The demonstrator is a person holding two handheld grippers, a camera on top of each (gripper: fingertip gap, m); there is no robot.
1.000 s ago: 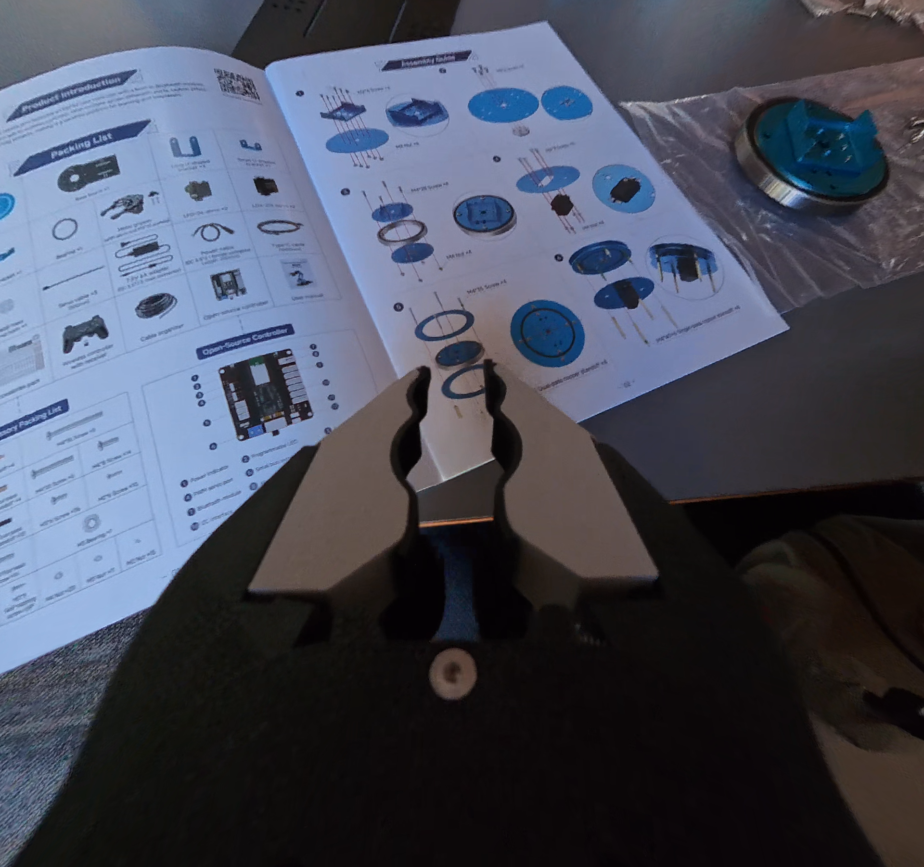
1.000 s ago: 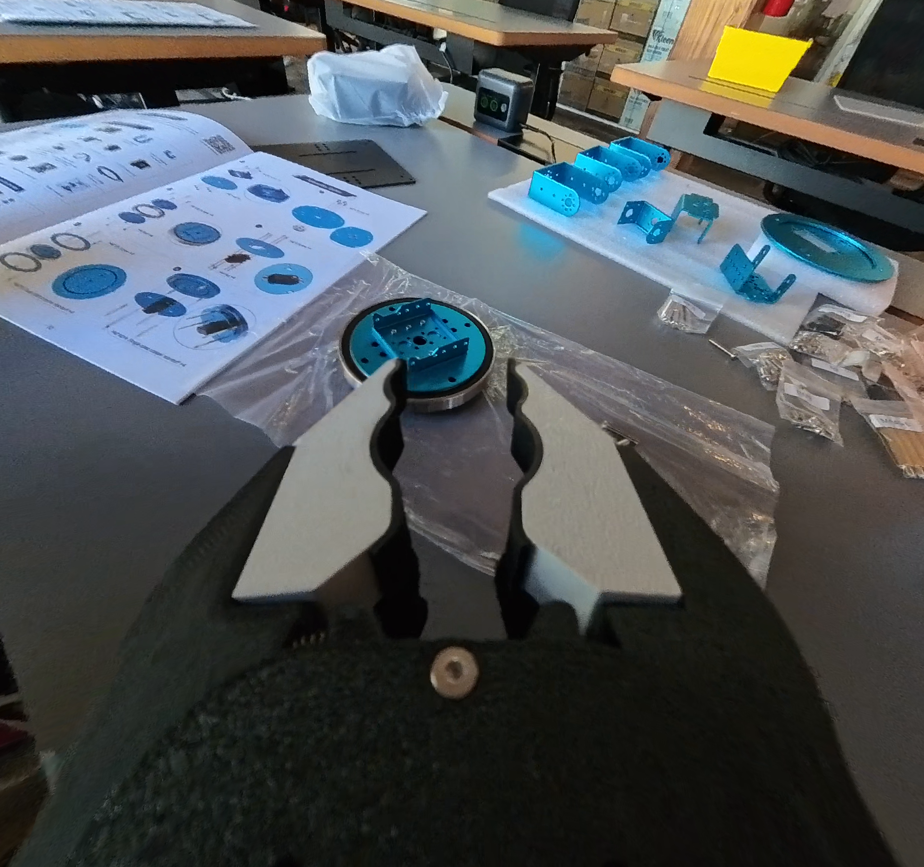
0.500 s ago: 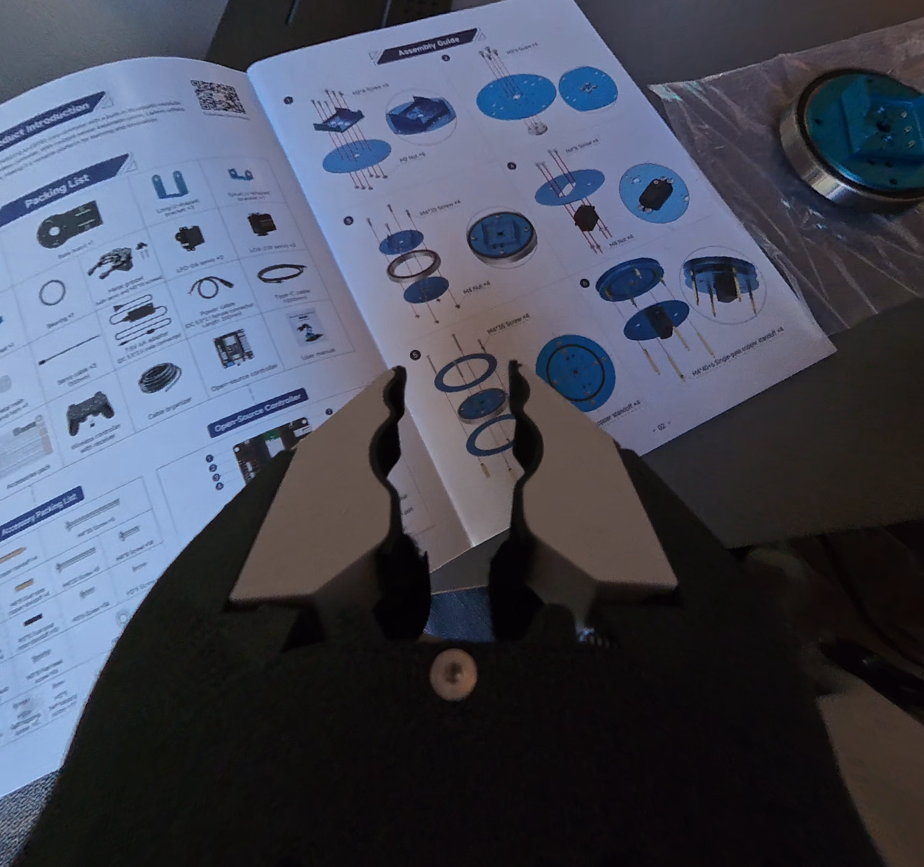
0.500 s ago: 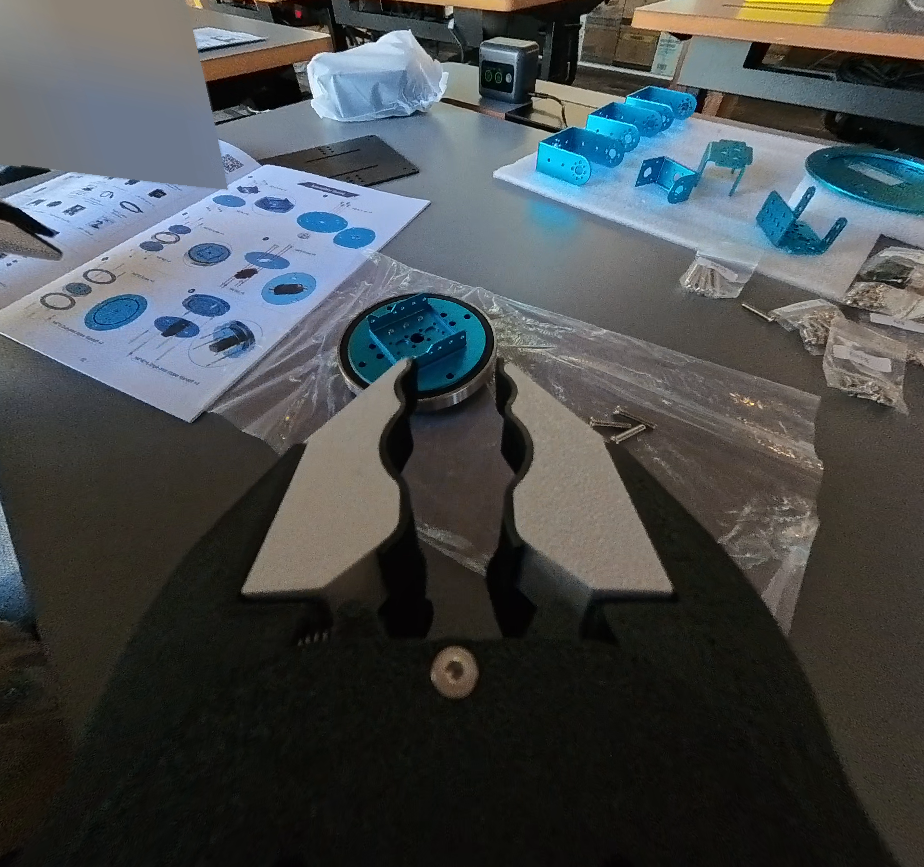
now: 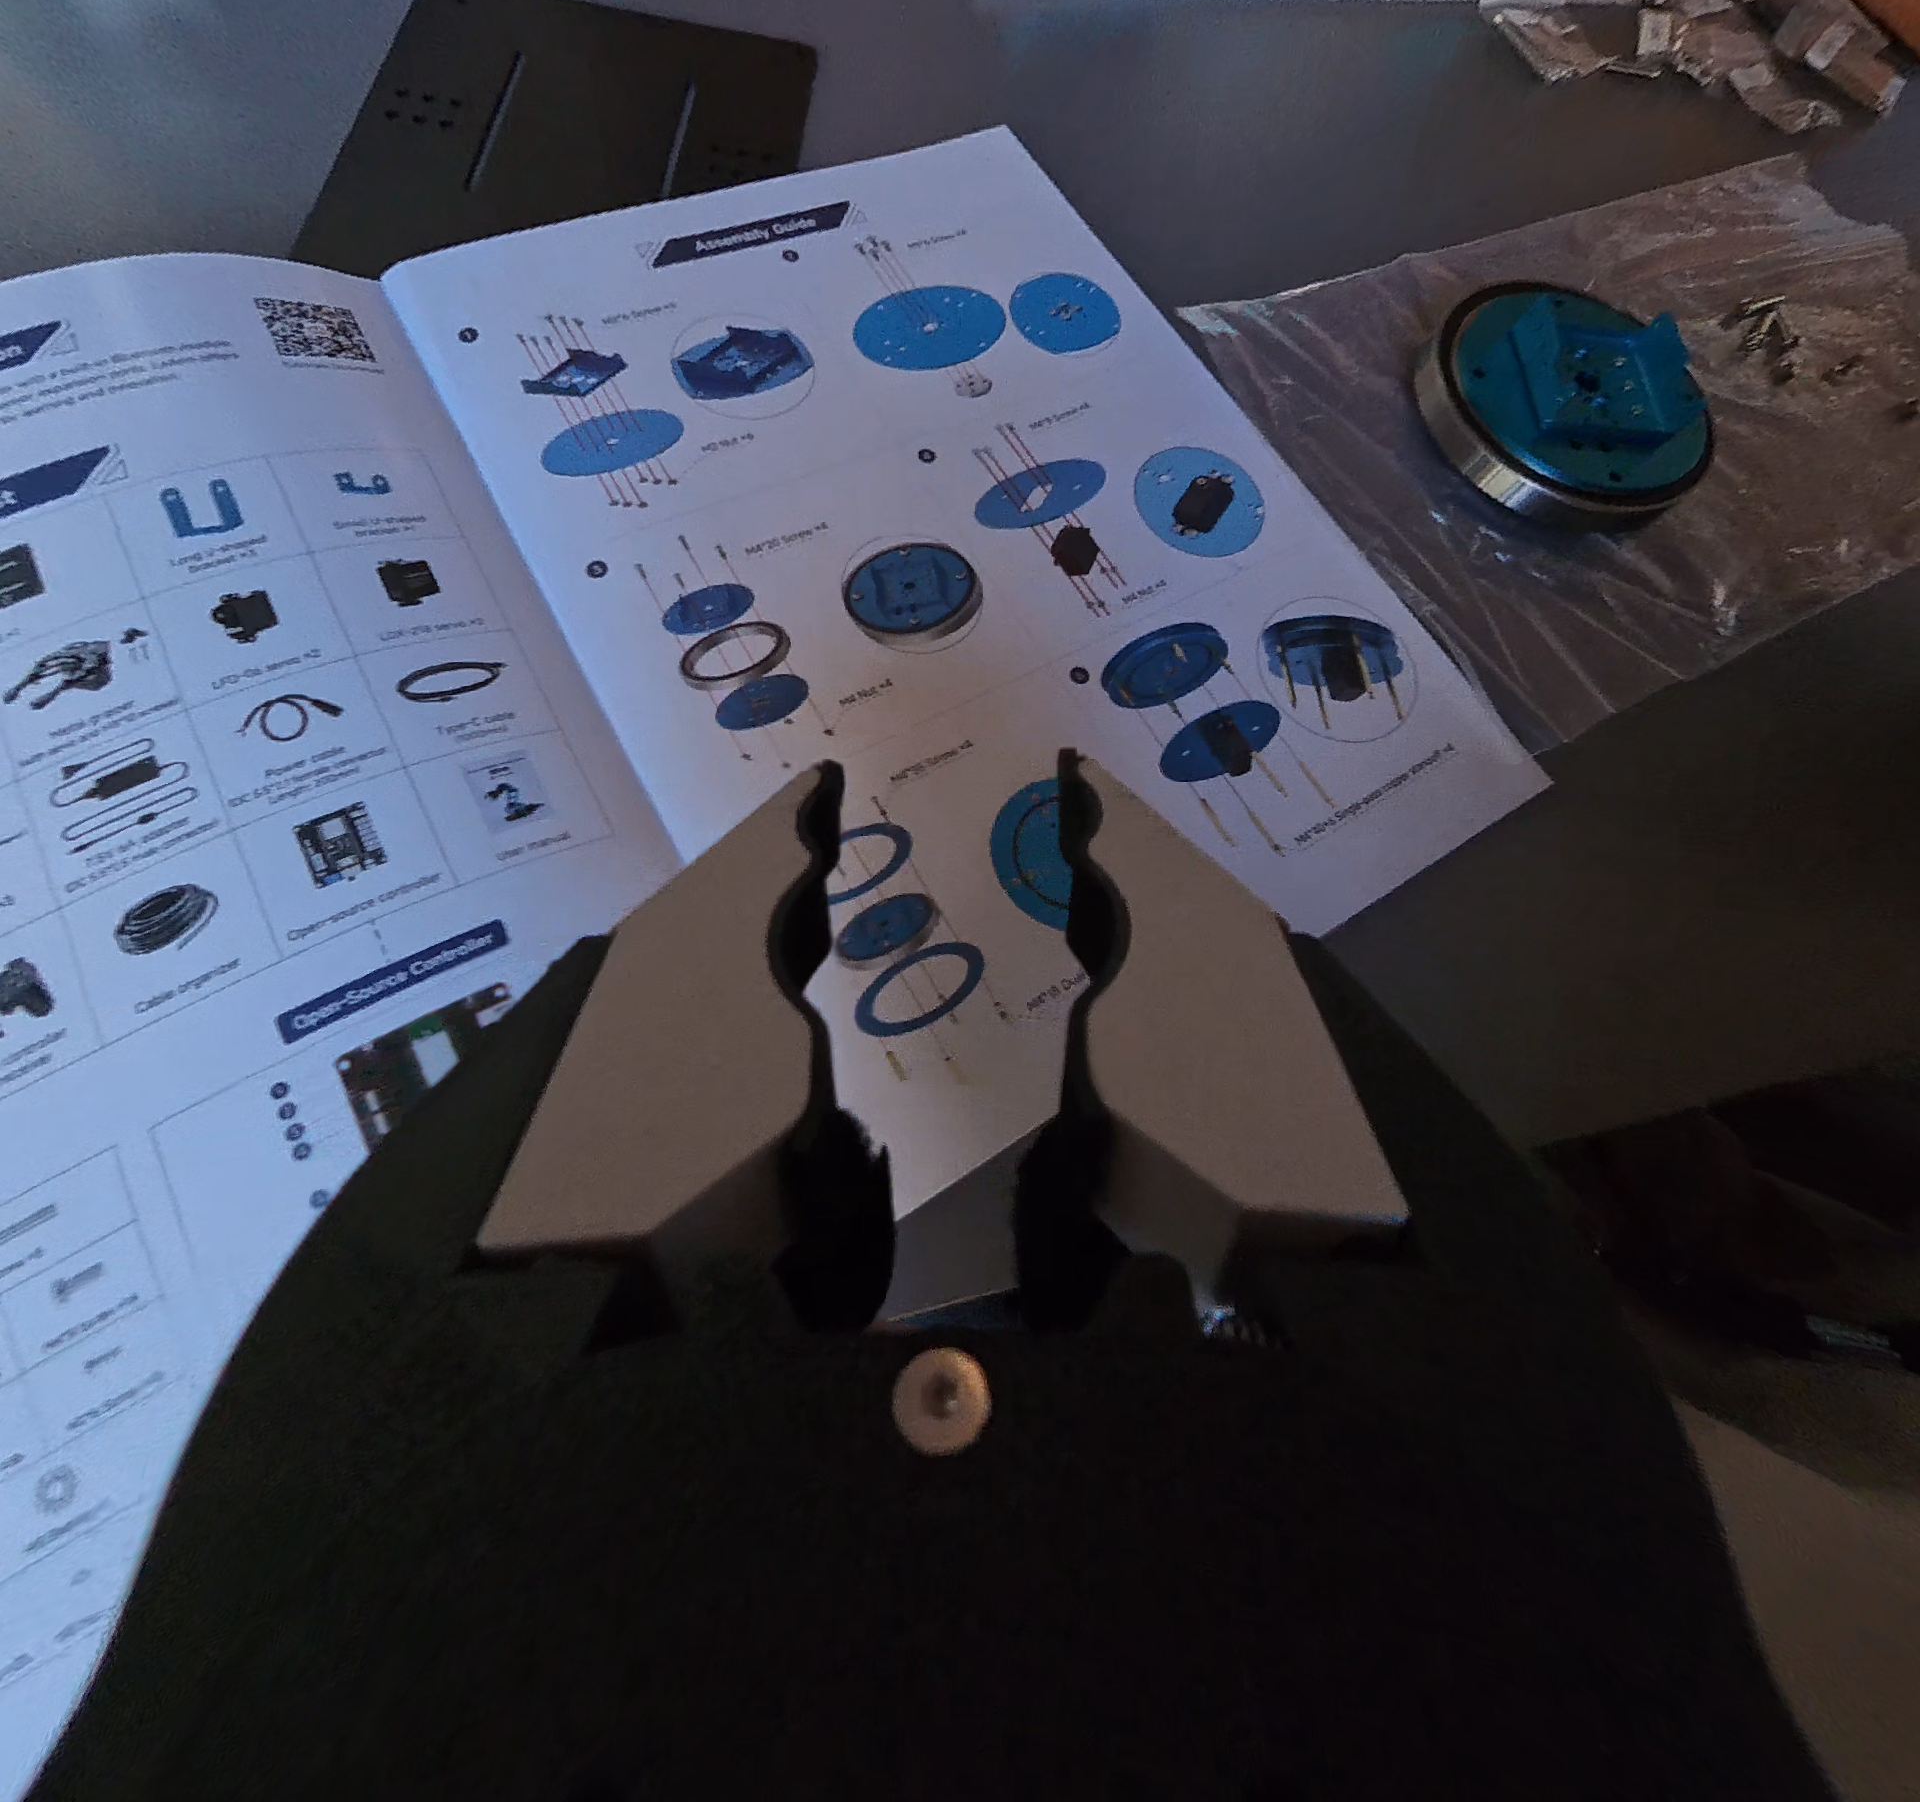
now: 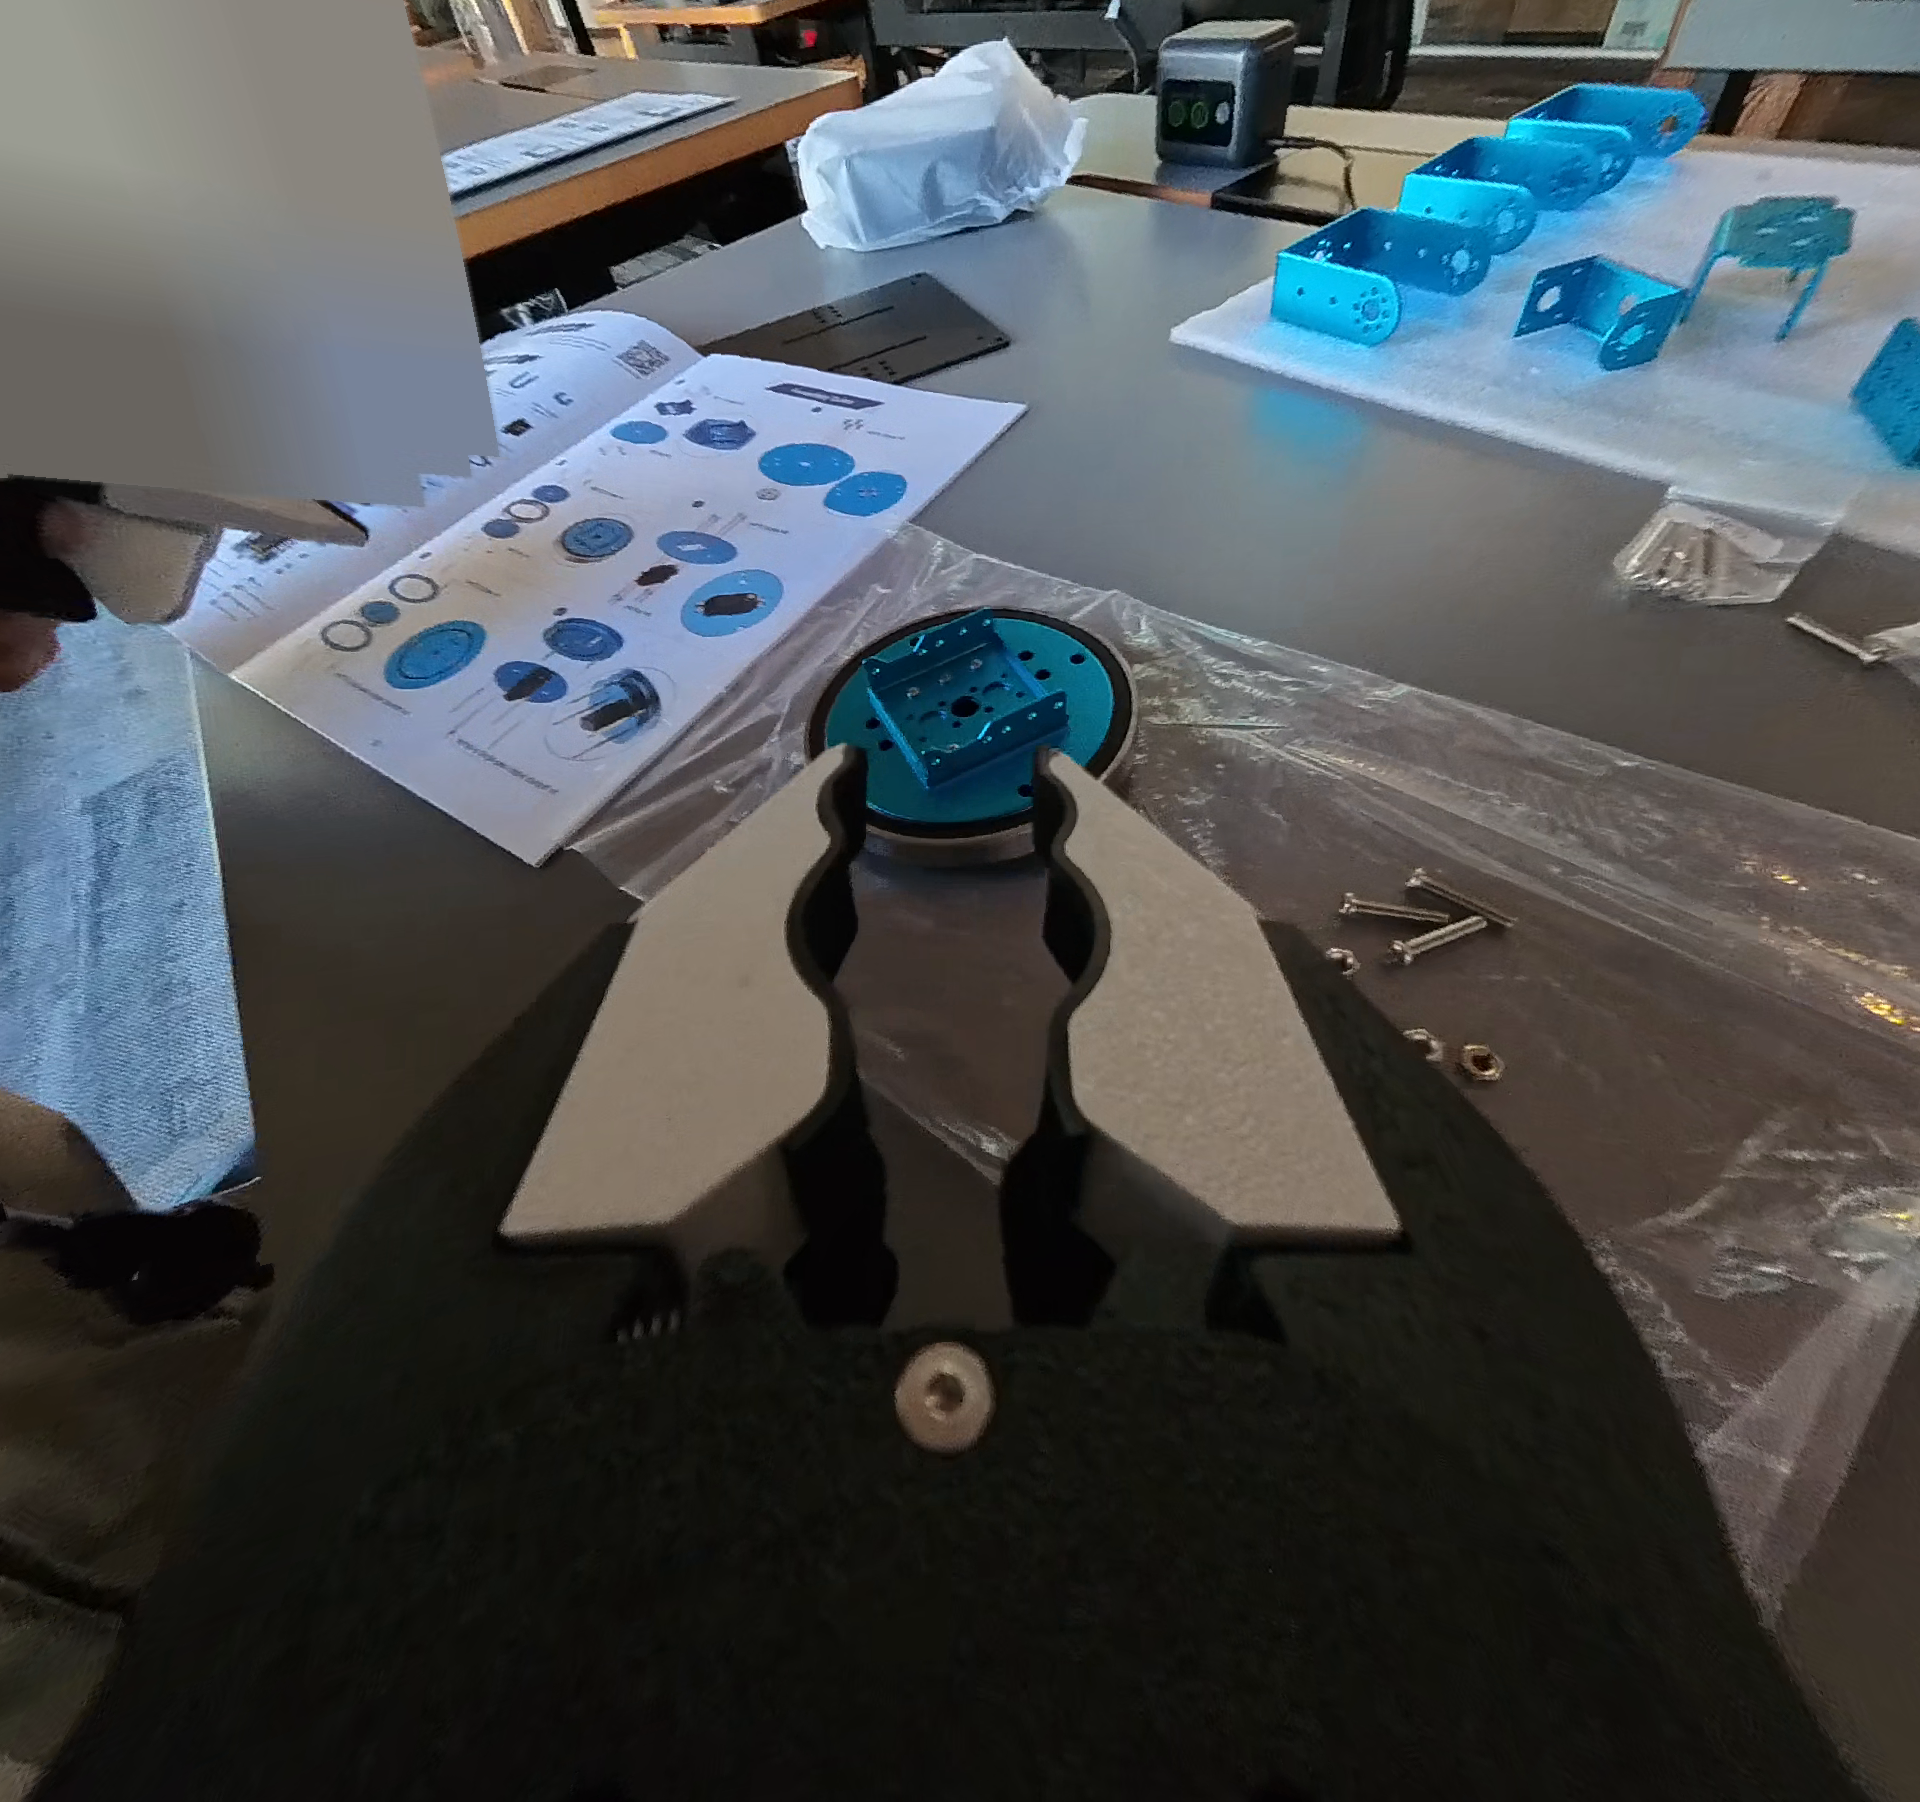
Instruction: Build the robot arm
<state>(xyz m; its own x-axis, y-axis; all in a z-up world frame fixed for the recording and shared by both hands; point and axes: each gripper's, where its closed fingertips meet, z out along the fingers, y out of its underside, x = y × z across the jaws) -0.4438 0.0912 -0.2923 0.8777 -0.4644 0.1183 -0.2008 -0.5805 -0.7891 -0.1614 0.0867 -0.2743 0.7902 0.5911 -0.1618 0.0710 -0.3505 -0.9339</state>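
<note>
The left gripper (image 5: 945, 776) hangs over the open booklet (image 5: 727, 526), jaws apart with nothing between them; the page's drawings show through the gap. Its tips sit above the lower part of the right-hand page, close to that page's near edge, and past that edge bare grey table (image 5: 1558, 921) runs to the table's front lip. A black plate (image 5: 561, 111) lies flat beyond the booklet, partly tucked under its far edge.

The right gripper (image 6: 945, 765) has its jaws apart too, empty, the tips just at the near rim of the blue disc (image 6: 971, 713), which carries a small square bracket on top. Whether the tips touch the rim I cannot tell. The disc rests on a clear plastic sheet (image 6: 1455, 817) whose left edge slips under the booklet's corner. Loose screws (image 6: 1423, 921) and nuts (image 6: 1475, 1061) lie on the sheet just right of that gripper. Farther off, a white foam pad (image 6: 1455, 370) holds blue brackets (image 6: 1340, 287), well apart from the disc, with a wide strip of open tabletop between. A small bag of screws (image 6: 1704, 557) sits near the pad's front edge.
</note>
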